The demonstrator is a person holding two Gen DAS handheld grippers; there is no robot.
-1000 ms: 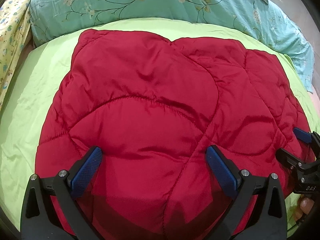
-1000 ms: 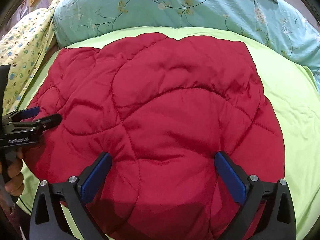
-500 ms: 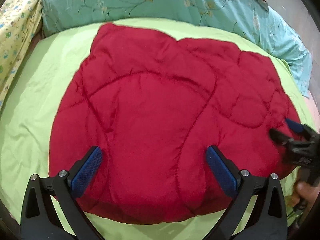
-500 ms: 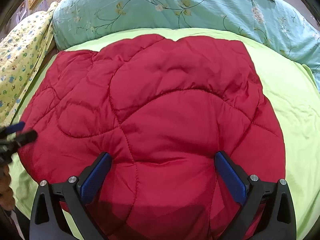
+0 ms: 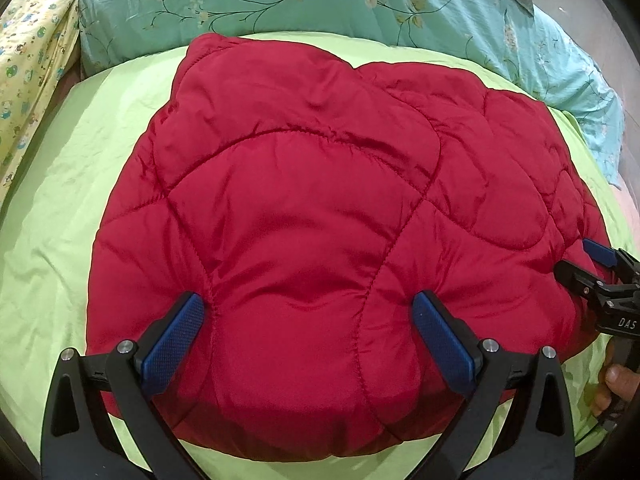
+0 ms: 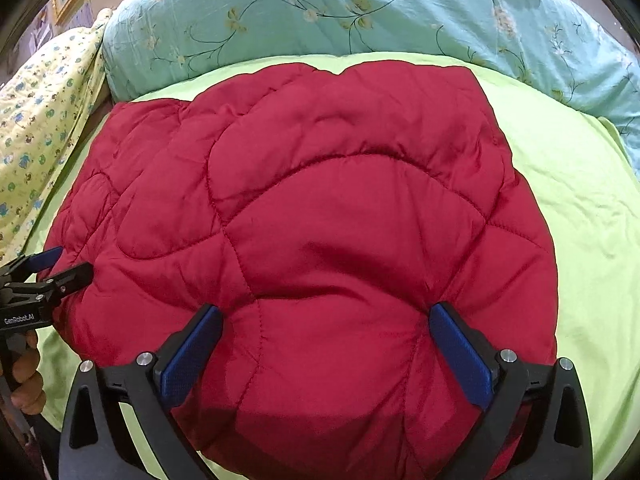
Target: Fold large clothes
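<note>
A red quilted puffy garment [image 5: 320, 208] lies folded in a thick bundle on the green bed sheet [image 5: 60, 220]; it also fills the right wrist view [image 6: 320, 220]. My left gripper [image 5: 308, 320] is open, its blue-padded fingers [image 5: 176, 336] pressing into the near edge of the bundle. My right gripper [image 6: 328, 340] is open too, its fingers [image 6: 460, 352] set against the near right part. Each gripper shows at the edge of the other's view, the right one [image 5: 588, 268] and the left one [image 6: 56, 268].
A teal floral pillow or duvet [image 5: 320, 0] lies across the back of the bed. A yellow patterned cloth [image 5: 28, 60] hangs at the left. Green sheet shows to the left [image 5: 48, 280] and to the right [image 6: 592, 220] of the garment.
Both grippers stayed open. The left wrist view first drew back, showing the bundle's near edge, then moved in again onto it. The left gripper swung out and back in the right view.
</note>
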